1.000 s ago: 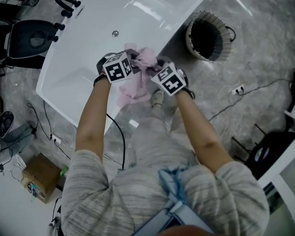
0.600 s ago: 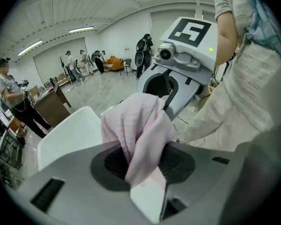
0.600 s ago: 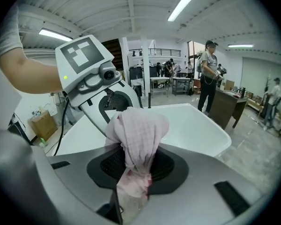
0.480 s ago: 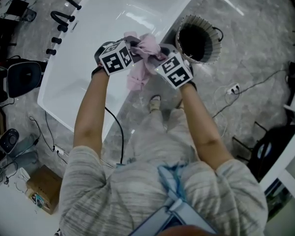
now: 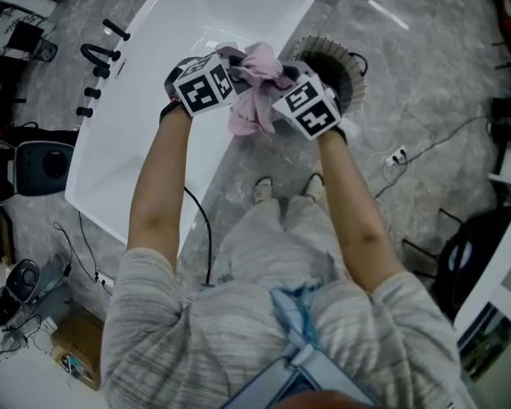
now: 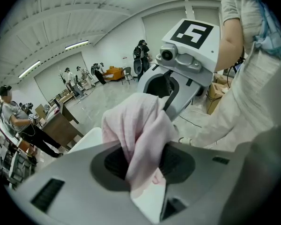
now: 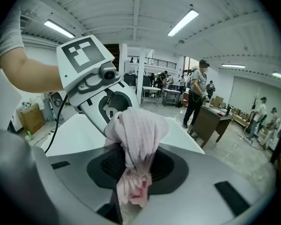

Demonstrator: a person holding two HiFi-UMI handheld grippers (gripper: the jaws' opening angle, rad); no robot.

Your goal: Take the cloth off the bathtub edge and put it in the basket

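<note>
Pinching the pink cloth from both sides, the left gripper and the right gripper each clamp a bunched end; it hangs between them over the white bathtub edge; the round basket stands just beside.

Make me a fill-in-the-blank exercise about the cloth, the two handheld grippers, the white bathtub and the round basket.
The soft ribbed cloth is ___ in colour. The left gripper and the right gripper are each shut on it, so the number of grippers holding it is ___. In the head view, the round ribbed basket stands on the floor to the ___ of the white bathtub.
Missing words: pink; two; right.
</note>
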